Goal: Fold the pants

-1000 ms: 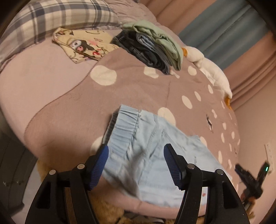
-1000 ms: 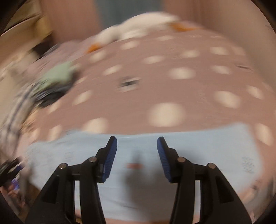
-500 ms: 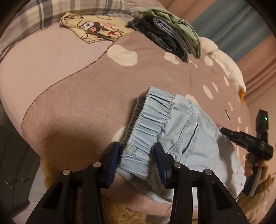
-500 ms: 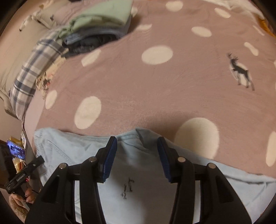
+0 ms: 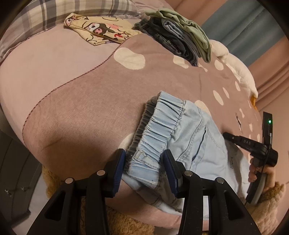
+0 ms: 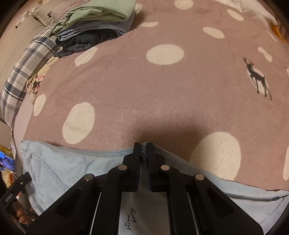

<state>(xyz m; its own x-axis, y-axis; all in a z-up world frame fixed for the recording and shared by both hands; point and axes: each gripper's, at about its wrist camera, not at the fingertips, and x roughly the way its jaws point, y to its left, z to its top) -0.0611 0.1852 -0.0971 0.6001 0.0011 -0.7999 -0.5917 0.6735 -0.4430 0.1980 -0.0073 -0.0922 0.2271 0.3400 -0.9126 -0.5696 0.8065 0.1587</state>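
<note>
Light blue denim pants [image 5: 191,141] lie along the near edge of a mauve blanket with cream dots [image 5: 90,101]. My left gripper [image 5: 143,162] has its blue pads on either side of the gathered elastic waistband [image 5: 159,124], pressing it. In the right wrist view the pants [image 6: 59,168] spread across the bottom. My right gripper [image 6: 143,146] is shut on the far edge of the pants at the crotch, pinching a fold. The right gripper also shows in the left wrist view [image 5: 256,150], held in a hand.
A stack of folded clothes [image 5: 180,36], green on top of dark denim, sits at the far side; it also shows in the right wrist view [image 6: 94,23]. A cartoon-print cloth [image 5: 101,30], a plaid pillow [image 5: 54,16] and a white plush toy [image 5: 234,66] lie beyond.
My right gripper has closed on the pants' far edge. My left gripper has stayed around the waistband, which it reached and narrowed onto a second ago.
</note>
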